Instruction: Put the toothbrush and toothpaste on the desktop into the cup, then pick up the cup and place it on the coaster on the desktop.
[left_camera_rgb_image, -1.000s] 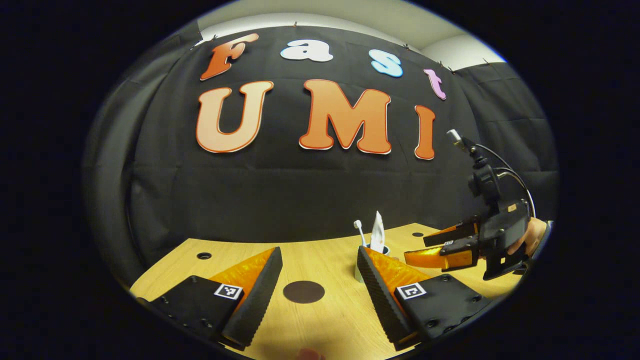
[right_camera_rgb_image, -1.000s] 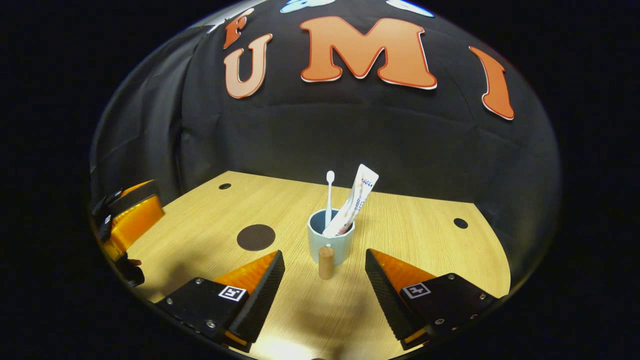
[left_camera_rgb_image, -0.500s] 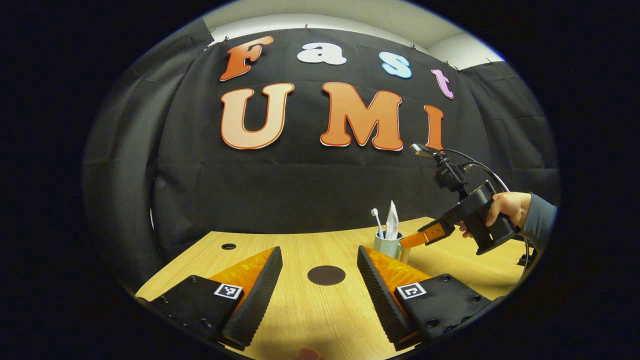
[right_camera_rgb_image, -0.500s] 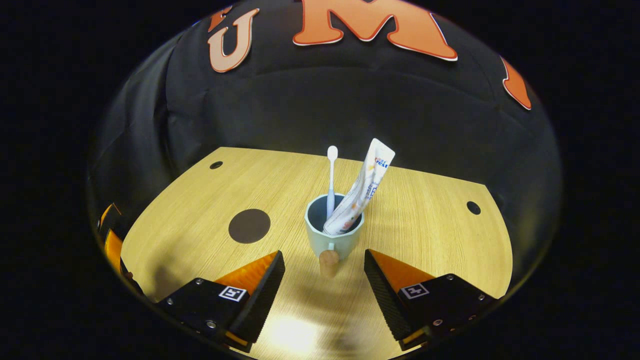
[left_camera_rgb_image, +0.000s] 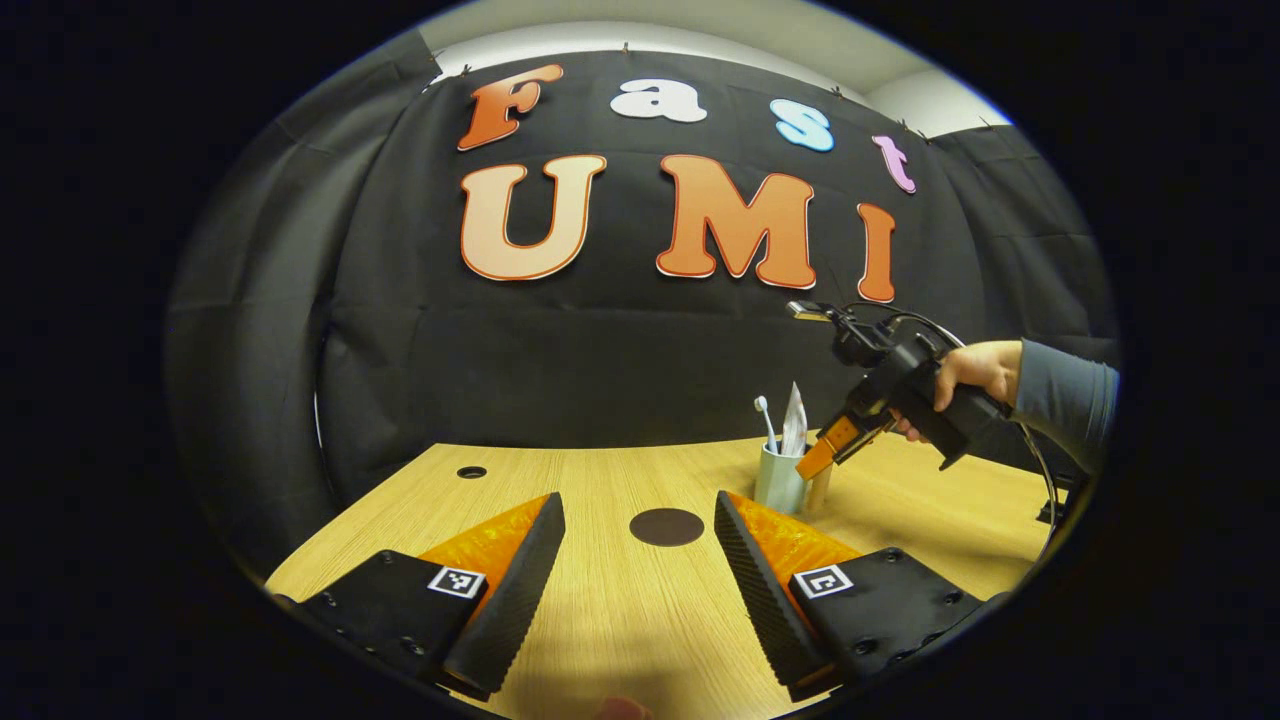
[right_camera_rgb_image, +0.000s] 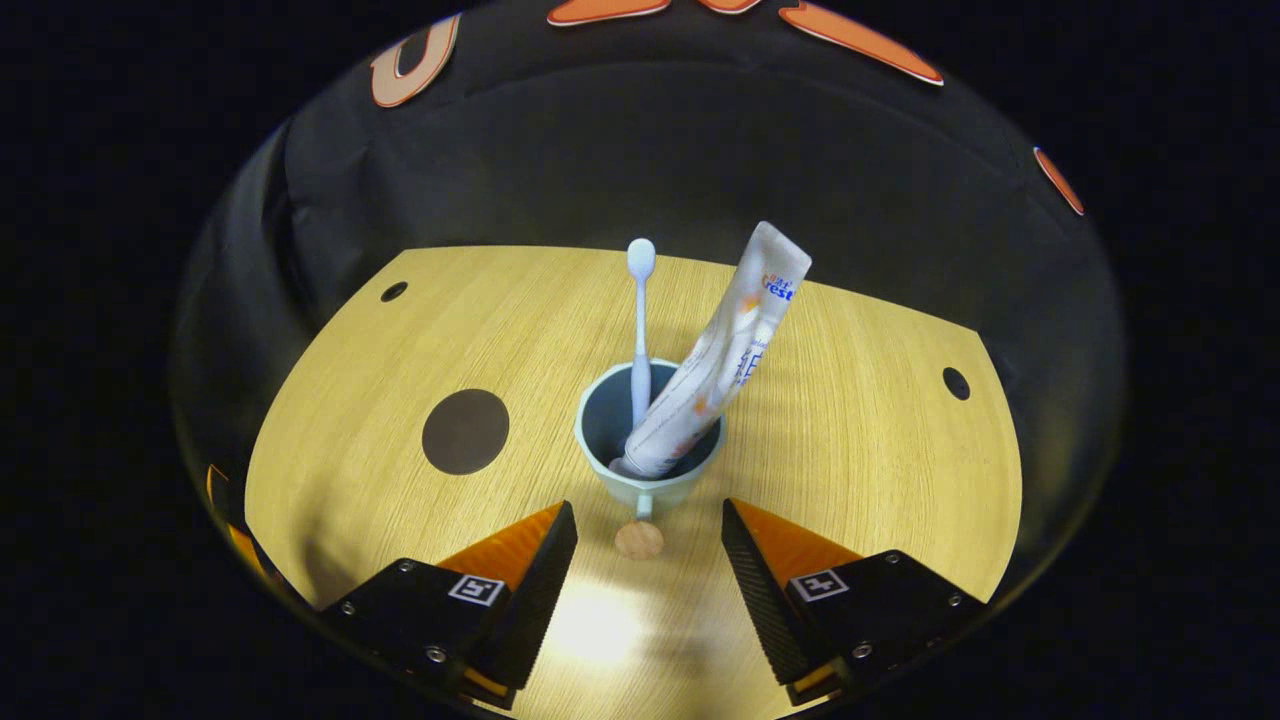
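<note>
pale blue cup, white toothbrush, dark brown coaster

right gripper seen from above the desktop, fingers spread apart, the cup handle between their tips. toothbrush and toothpaste stand in the cup; the dark round coaster lies left, apart.

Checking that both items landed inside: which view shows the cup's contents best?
The right gripper view: it looks down into the cup, with the toothbrush and toothpaste standing inside. The left gripper view shows the cup small, from the side, only their tips poking out.
</note>
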